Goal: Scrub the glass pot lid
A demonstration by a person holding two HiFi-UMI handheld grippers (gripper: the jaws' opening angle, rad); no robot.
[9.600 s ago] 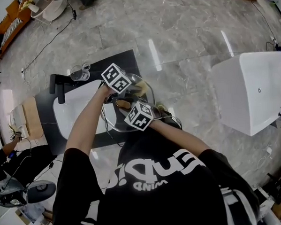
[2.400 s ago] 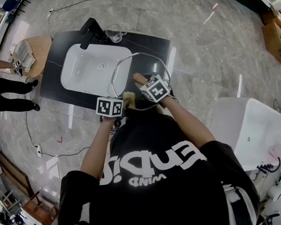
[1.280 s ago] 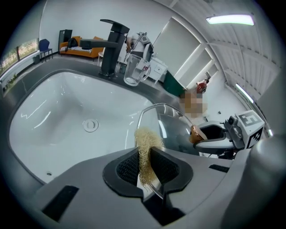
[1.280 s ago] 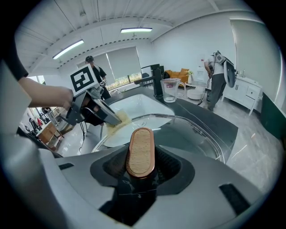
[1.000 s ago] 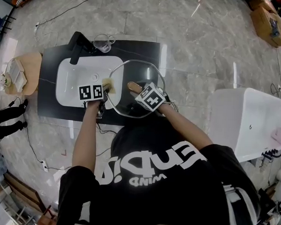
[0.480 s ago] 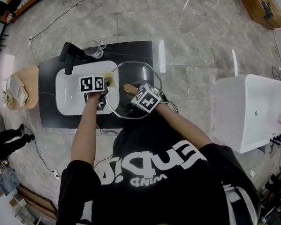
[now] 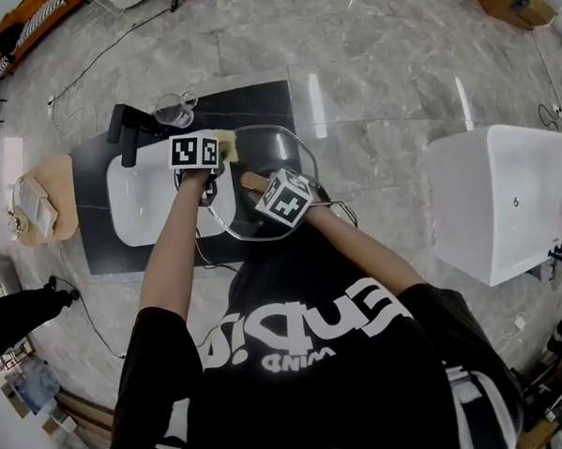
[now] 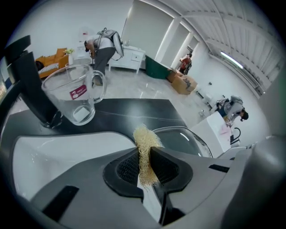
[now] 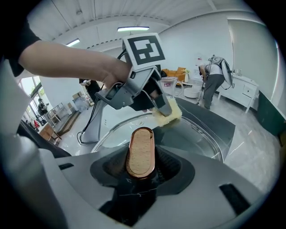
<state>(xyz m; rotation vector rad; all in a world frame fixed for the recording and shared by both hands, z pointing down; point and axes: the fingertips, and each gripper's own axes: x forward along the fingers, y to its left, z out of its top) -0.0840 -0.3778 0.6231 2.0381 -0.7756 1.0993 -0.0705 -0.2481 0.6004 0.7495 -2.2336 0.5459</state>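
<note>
1. Grey marble floor (image 7: 383,74) all round. A white box-shaped unit (image 7: 508,193) stands well to the right of the work area.
2. Person in a black printed T-shirt (image 7: 349,363), both arms reaching forward, one hand-held gripper per hand.
3. Dark surface (image 7: 259,100) with a white basin (image 7: 141,202) set into its left part.
4. Glass pot lid (image 7: 275,153): clear, metal-rimmed, off the surface. It is held up over the basin's right edge and the dark surface beside it. In the right gripper view it spreads out ahead of the jaws.
5. Right hand-held gripper (image 9: 140,165): jaws clamped on the lid's wooden handle (image 9: 140,152), one pad on each side. This grip alone carries the lid.
6. Left hand-held gripper (image 8: 144,163): jaws closed tight on a pale yellow fibrous scrubber (image 8: 145,143), whose tuft sticks out past the tips. It points steeply down, to the left of the right hand-held gripper.
7. Scrubber position: at the lid's far-left rim, on the glass just inside the metal edge as seen in the right gripper view. It looks to be touching.
8. Black faucet (image 7: 126,131) at the basin's far-left corner.
9. Clear glass measuring jug (image 7: 174,110) with a red label, upright on the dark surface just beside the faucet, apart from the lid.
</note>
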